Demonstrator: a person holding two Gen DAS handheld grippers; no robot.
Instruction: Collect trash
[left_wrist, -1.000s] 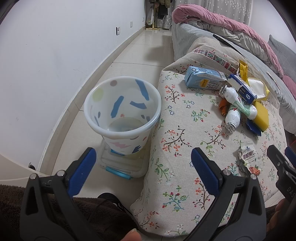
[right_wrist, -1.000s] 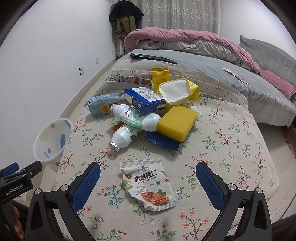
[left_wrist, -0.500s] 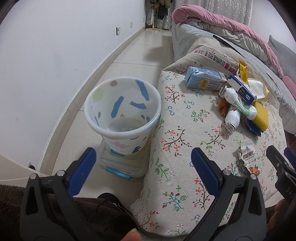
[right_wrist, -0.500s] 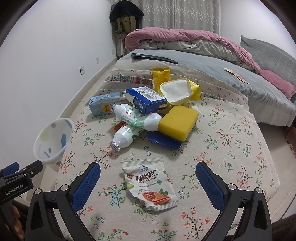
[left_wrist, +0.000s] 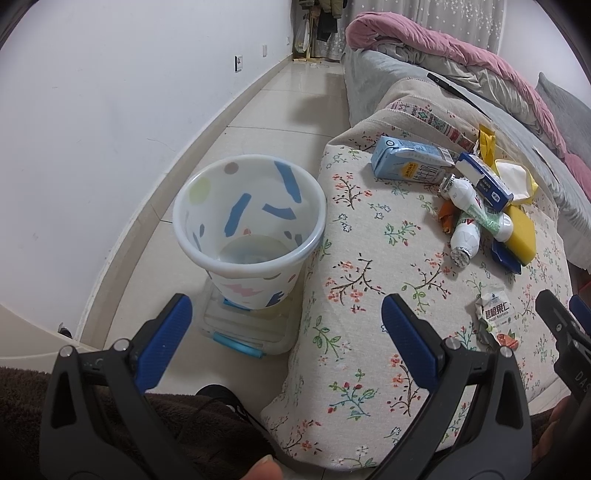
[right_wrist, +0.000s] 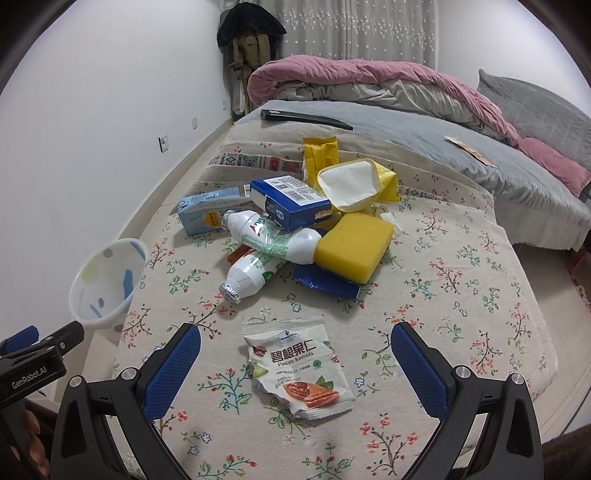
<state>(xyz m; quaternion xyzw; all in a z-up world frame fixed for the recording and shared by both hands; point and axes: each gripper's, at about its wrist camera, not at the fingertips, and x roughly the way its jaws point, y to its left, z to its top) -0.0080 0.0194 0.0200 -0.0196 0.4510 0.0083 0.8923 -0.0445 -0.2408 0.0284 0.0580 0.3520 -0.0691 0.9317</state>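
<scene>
You are facing a flower-print cushion (right_wrist: 461, 280), the biggest thing ahead of your right jaws, and it carries all the rubbish. Off its left edge, straight ahead of your left jaws, stands the white bin (left_wrist: 249, 236) on a clear plastic box (left_wrist: 243, 328) on the floor, mouth up and seemingly with nothing in it, so each piece probably only has to travel sideways over the cushion's edge.

Further out beyond your right jaws lies the heap: a yellow sponge (right_wrist: 352, 249) resting on a dark blue wrapper (right_wrist: 325, 282), two white bottles (right_wrist: 271, 240) crossed against each other, a blue box (right_wrist: 290, 201) leaning on them, a pale blue carton (right_wrist: 207, 210) at the left, and a yellow tissue pack (right_wrist: 354, 182) behind. They overlap, so pulling one may shift its neighbours.

Nearest of all, lying flat between your right jaws and apart from the heap, is the nut packet (right_wrist: 299, 369), crumpled and thin. I judge it the sensible first pick, being loose and close.

Your right gripper (right_wrist: 295, 354) hovers with its jaws spread wide to either side of the packet, touching nothing. Your left gripper (left_wrist: 286, 321) is likewise spread wide and holds nothing, one finger toward the bin and the other over the cushion's edge.
</scene>
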